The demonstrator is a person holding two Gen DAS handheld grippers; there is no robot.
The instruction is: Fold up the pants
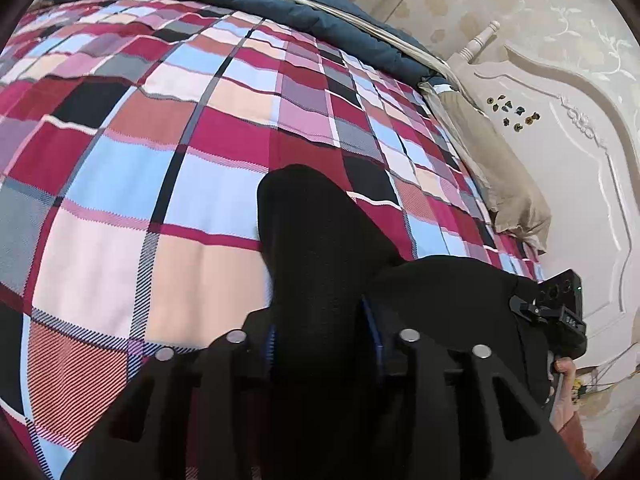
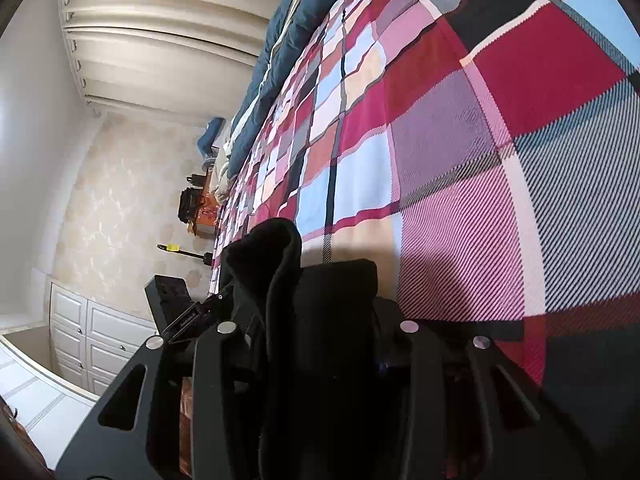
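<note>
The left gripper (image 1: pixel 326 344), jaws partly spread, pinches a bunched fold of the black pants (image 1: pixel 316 232) above the plaid bedspread (image 1: pixel 160 128). The right gripper (image 2: pixel 320 344), likewise partly spread, grips another fold of the pants (image 2: pixel 276 264). The dark cloth hides the fingertips, so contact is hard to make out.

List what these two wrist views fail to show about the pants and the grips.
- Pants: left view, mostly hidden behind the left gripper; shape and fold unreadable.
- Pad contact: black cloth on black fingers, both views; grip unclear.
- Right gripper: right view, pants cover its tips.
- Bed: edges cut off.
</note>
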